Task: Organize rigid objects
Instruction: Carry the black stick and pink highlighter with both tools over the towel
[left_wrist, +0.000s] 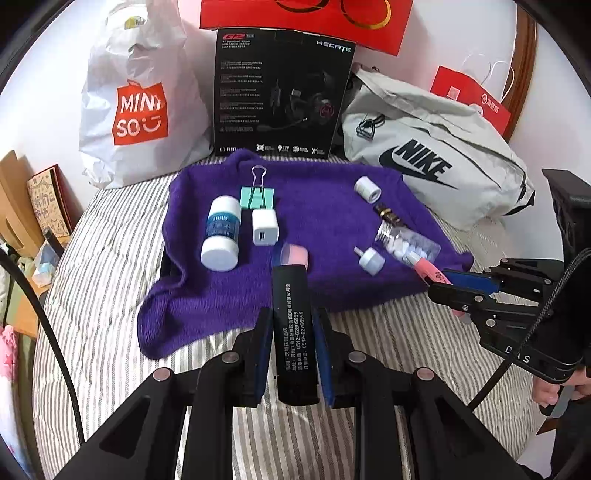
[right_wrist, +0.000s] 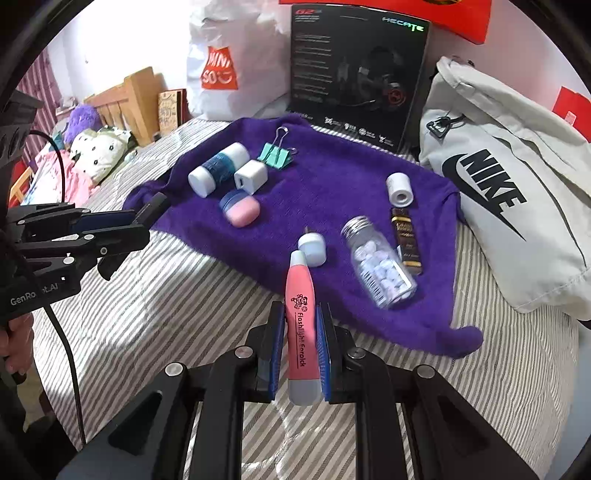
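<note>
The left hand-held gripper (left_wrist: 291, 354) pinched a black box (left_wrist: 293, 325) printed with white text, held above the striped bed (left_wrist: 110, 266) at the near edge of a purple towel (left_wrist: 317, 221). The right hand-held gripper (right_wrist: 301, 350) pinched a pink flashlight (right_wrist: 301, 325) over the same edge. On the towel lay a white bottle (left_wrist: 221, 232), a charger cube (left_wrist: 264, 228), a green binder clip (left_wrist: 257, 195) and a pill jar (right_wrist: 376, 266).

Each camera sits close behind its own tongs, looking steeply down over them. Both views share the purple towel (left_wrist: 295, 236) ahead; each catches the other tongs at its side.
</note>
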